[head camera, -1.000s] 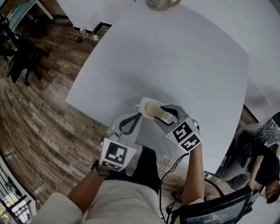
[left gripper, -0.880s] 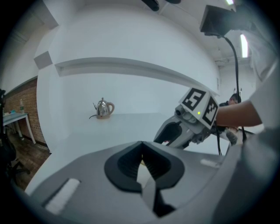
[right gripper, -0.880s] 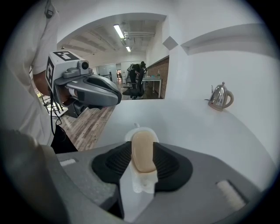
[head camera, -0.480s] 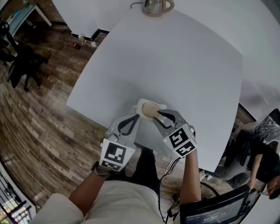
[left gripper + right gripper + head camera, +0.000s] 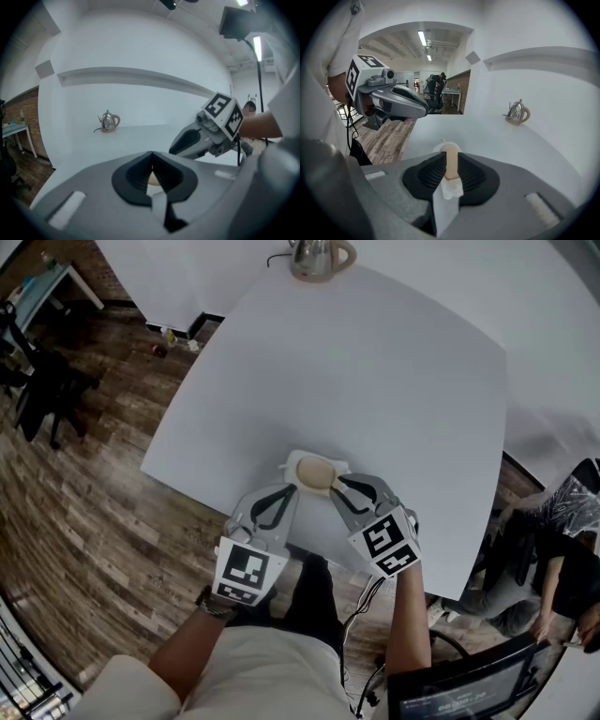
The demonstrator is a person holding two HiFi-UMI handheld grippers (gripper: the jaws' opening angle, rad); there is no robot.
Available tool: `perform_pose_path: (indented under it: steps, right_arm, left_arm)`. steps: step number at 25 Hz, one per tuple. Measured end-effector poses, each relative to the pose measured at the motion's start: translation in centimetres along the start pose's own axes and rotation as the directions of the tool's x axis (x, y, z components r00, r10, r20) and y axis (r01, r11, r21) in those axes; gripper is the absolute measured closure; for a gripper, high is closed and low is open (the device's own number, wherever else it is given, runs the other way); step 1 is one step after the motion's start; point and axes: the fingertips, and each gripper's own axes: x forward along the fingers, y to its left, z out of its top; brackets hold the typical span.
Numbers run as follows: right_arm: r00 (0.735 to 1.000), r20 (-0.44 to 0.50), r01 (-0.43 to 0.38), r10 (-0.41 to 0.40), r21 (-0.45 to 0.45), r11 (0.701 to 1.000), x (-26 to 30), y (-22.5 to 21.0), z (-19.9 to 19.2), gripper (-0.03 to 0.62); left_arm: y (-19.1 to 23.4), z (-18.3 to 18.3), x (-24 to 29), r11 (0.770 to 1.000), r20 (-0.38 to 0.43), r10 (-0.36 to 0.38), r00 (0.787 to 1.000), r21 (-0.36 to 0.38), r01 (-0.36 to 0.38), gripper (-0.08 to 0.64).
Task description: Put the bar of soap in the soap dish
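Tan and oval, the bar of soap (image 5: 314, 473) lies in the white soap dish (image 5: 292, 463) at the near edge of the white surface (image 5: 375, 381). The right gripper (image 5: 336, 486) has just been closing its fingers, which now grasp the soap's near end. The left gripper (image 5: 294, 489) rests just beside the dish with its fingers clenched on nothing. Each gripper's cube (image 5: 384, 542) bears only black-and-white square markers, and a metal kettle (image 5: 314, 257) stands at the far edge.

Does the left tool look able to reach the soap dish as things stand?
Probably yes: the left tool, jaws shut, points at the soap dish from close by, and nothing stands between them.
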Motion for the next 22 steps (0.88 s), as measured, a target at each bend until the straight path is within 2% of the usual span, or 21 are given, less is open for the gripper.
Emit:
perform_pose_path:
  steps: [4,7,12,14,22]
  right_arm:
    - [0.999,0.042,0.030,-0.032,0.044,0.999,-0.9,-0.3,0.6,0.549]
    - [0.997,0.066,0.039,-0.043,0.061,0.997,-1.7,-0.8,1.0,0.557]
    - [0.994,0.080,0.065,-0.070,0.059,0.996,-2.8,-1.1,1.4,0.558]
    - [0.993,0.083,0.076,-0.080,0.057,0.995,-3.3,-1.1,1.4,0.588]
    - [0.984,0.102,0.140,-0.145,0.052,0.989,-5.4,-1.0,1.8,0.589]
  left_arm:
    - [0.1,0.5,-0.3,1.000,0.011,0.001,1.000,0.012,-0.001,0.557]
    - [0.0,1.1,-0.1,1.000,0.018,-0.003,1.000,0.021,0.002,0.557]
    - [-0.8,1.8,0.0,0.999,0.031,-0.017,0.999,0.036,0.016,0.557]
    - [-1.0,2.0,0.0,0.999,0.034,-0.017,0.999,0.041,0.016,0.557]
    - [-1.3,2.7,-0.6,0.998,0.048,-0.018,0.999,0.062,0.015,0.557]
